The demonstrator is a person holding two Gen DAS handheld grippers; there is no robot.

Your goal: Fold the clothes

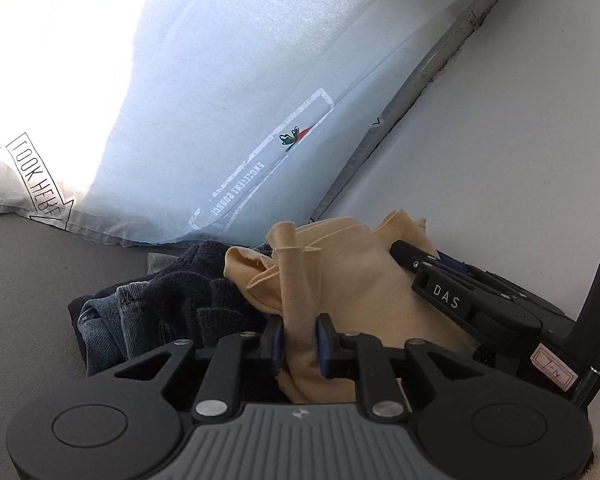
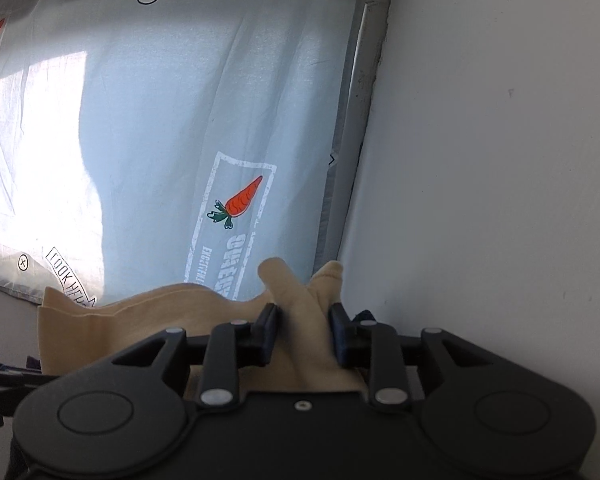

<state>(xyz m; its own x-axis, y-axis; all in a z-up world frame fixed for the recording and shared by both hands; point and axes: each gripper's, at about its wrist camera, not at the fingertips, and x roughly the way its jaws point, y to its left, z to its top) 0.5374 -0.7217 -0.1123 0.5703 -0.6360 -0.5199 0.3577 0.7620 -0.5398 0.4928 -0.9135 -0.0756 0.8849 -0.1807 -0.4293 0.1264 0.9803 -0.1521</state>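
A tan garment (image 1: 340, 280) lies bunched in front of both grippers. My left gripper (image 1: 300, 344) is shut on a fold of it, with cloth pinched between the jaws. My right gripper (image 2: 304, 334) is shut on another fold of the same tan garment (image 2: 148, 320); it also shows in the left wrist view (image 1: 440, 280), at the right, reaching into the cloth. A pile of dark clothes, a navy knit (image 1: 196, 280) and blue denim (image 1: 112, 320), lies left of the tan garment.
A pale blue pillow (image 1: 220, 120) printed with a carrot (image 2: 242, 200) and lettering stands behind the clothes. A white wall (image 2: 500, 160) runs along the right. The clothes rest on a grey surface (image 1: 28, 280).
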